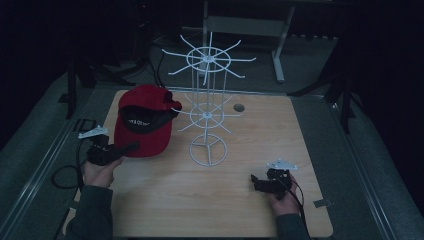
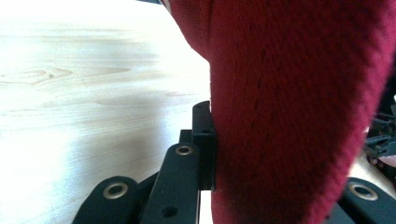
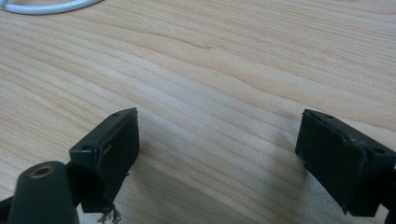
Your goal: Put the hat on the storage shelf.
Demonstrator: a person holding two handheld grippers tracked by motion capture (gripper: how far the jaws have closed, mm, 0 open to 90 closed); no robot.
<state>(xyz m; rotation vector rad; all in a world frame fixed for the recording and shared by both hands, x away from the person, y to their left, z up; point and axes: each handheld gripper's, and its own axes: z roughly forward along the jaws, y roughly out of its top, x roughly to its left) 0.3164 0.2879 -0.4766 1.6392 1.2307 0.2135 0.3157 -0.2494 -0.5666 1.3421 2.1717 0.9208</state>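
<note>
Where the high view looks down, a light wood-grain desk (image 1: 200,200) sits on grey flooring in a dark room, with a metal frame at the back; a white wire rack (image 1: 207,107) stands upright on its ring base near the desk centre; a red cap (image 1: 145,120) lies at the left rear, just beside the rack, its black inner side facing up; the left tool (image 1: 131,148) is held by the left hand (image 1: 100,170) with its jaw tips at the cap's near edge; the right tool (image 1: 256,181), in the right hand (image 1: 280,200), rests low over bare desk at the right front, well apart from the cap.

From the left gripper view, red fabric passes between the jaws, one jaw pressed against it; the left tool is closed on the cap (image 2: 299,112).

From the right gripper view, the jaws stand wide apart and hold nothing; wood grain lies beneath; a curve of white wire (image 3: 46,6) crosses the top left corner.
</note>
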